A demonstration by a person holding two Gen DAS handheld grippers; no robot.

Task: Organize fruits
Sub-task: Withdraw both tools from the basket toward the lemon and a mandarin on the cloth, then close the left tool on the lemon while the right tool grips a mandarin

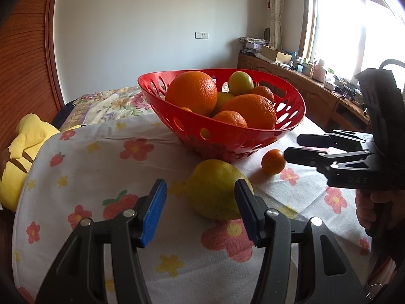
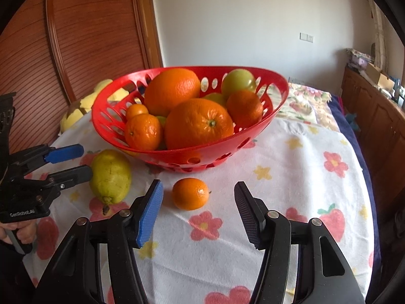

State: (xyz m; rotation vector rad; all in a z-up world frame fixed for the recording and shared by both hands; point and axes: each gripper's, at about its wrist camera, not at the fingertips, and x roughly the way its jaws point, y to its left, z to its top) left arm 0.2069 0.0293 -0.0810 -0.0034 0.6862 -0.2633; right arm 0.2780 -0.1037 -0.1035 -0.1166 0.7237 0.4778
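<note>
left gripper [image 1: 200, 202] spread, pear [image 1: 217, 190] lying straight ahead, stem toward near side | right gripper [image 2: 198, 204] spread, mandarin [image 2: 191, 193] just ahead | red basket [image 2: 265, 116] beyond both

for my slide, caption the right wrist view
Open right gripper faces a small orange below the red basket, pear to its left.
</note>
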